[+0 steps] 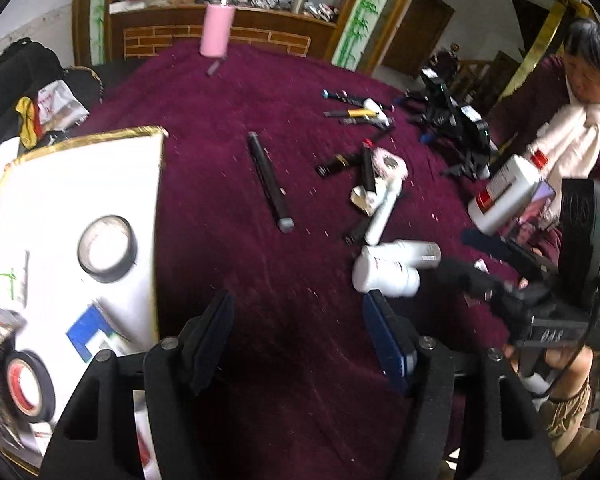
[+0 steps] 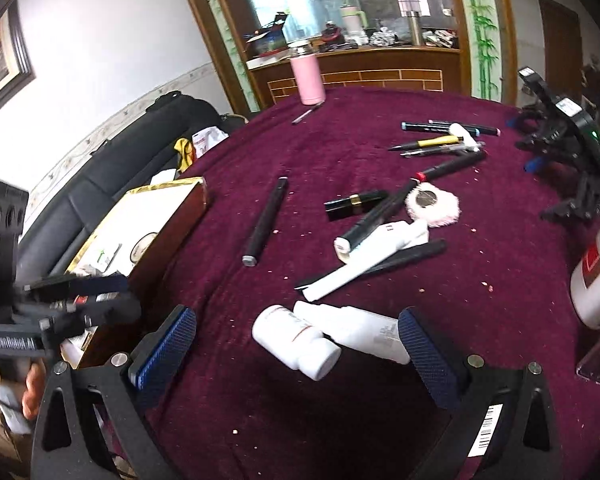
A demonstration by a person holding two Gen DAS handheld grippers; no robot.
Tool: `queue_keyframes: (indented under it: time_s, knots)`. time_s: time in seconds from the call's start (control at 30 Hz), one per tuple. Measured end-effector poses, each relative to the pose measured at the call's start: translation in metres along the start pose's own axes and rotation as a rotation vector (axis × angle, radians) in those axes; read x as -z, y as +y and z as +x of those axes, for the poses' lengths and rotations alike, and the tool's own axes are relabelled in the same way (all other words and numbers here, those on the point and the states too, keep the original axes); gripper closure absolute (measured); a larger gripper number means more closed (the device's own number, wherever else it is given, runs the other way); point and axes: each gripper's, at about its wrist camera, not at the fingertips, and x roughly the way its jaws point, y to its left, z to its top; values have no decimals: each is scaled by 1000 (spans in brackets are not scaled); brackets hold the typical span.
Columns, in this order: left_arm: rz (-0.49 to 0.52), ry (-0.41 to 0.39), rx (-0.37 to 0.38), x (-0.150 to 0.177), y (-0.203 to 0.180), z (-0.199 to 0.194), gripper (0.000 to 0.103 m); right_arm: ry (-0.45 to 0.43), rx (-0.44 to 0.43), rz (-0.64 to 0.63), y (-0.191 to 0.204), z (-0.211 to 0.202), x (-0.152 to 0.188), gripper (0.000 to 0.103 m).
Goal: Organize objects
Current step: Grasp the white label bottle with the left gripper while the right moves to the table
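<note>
Maroon cloth (image 2: 340, 420) covers the table. Two white bottles (image 2: 296, 340) lie crossed on it, just ahead of the right gripper (image 2: 300, 344), jaws wide, gripping nothing. Beyond the bottles: a white tube (image 2: 364, 264), black pens, a pink puff (image 2: 434, 202). Left of the bottles, the left gripper (image 1: 298, 316) hangs spread and empty beside a gold-edged box (image 1: 156, 216) holding tape rolls (image 1: 107, 249).
</note>
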Motion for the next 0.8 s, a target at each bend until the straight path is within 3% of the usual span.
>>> queue_keyframes:
  time_s: [0.23,0.63,0.8]
  knots:
    - [53,36,10,7,-20,17,37,4,38,41,-17,-9,3,0]
    - [174,107,58,-11,-70,67,37,-17,97,129,-49,-30,11,0]
    - [210,72,10,-9,-85,71,37,-19,94,158,-57,-30,11,0]
